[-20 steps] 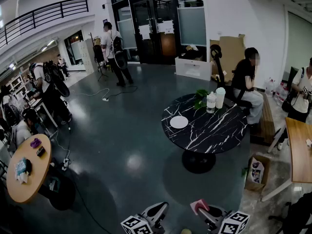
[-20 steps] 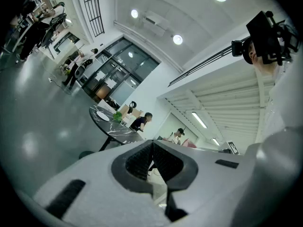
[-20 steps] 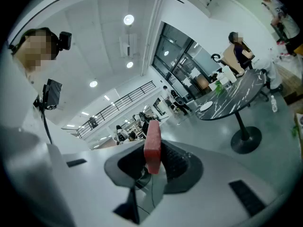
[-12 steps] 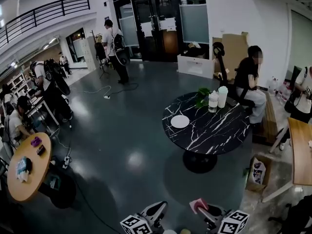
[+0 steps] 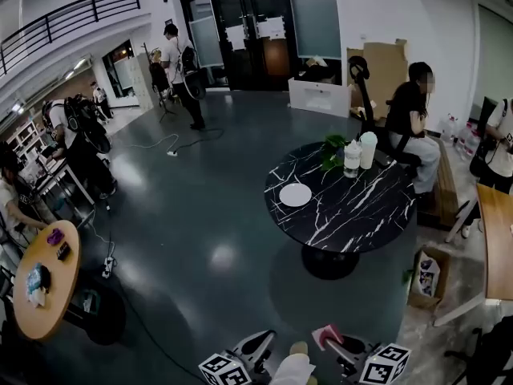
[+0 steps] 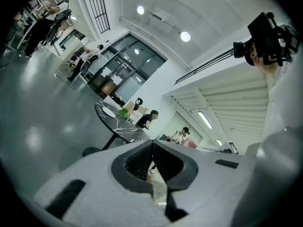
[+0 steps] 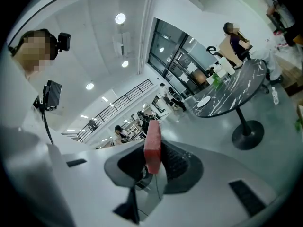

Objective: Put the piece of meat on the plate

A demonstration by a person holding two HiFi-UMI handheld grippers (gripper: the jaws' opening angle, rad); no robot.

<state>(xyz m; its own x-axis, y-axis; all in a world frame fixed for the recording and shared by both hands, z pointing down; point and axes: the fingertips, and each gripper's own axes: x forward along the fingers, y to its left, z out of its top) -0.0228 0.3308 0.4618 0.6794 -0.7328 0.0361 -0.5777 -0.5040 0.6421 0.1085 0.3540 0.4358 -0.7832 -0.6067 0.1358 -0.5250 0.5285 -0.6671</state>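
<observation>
Left claw (image 6: 151, 148) pressed together, empty. Between claws, pale shape (image 5: 293, 367) newly risen at bottom edge versus moments ago, likely carrier's leg mid-stride. Right claw (image 5: 345, 350) pinching red meat (image 7: 152, 143). Plate (image 5: 295, 195) on marble tabletop (image 5: 353, 215) well apart ahead; approach likely under way, placing not begun.

Glossy grey floor (image 5: 200, 215) spanned the hall.
A round black marble worktop (image 5: 353, 215) stood before glass doors (image 5: 240, 42); a railed balcony (image 5: 72, 18) ran above.
</observation>
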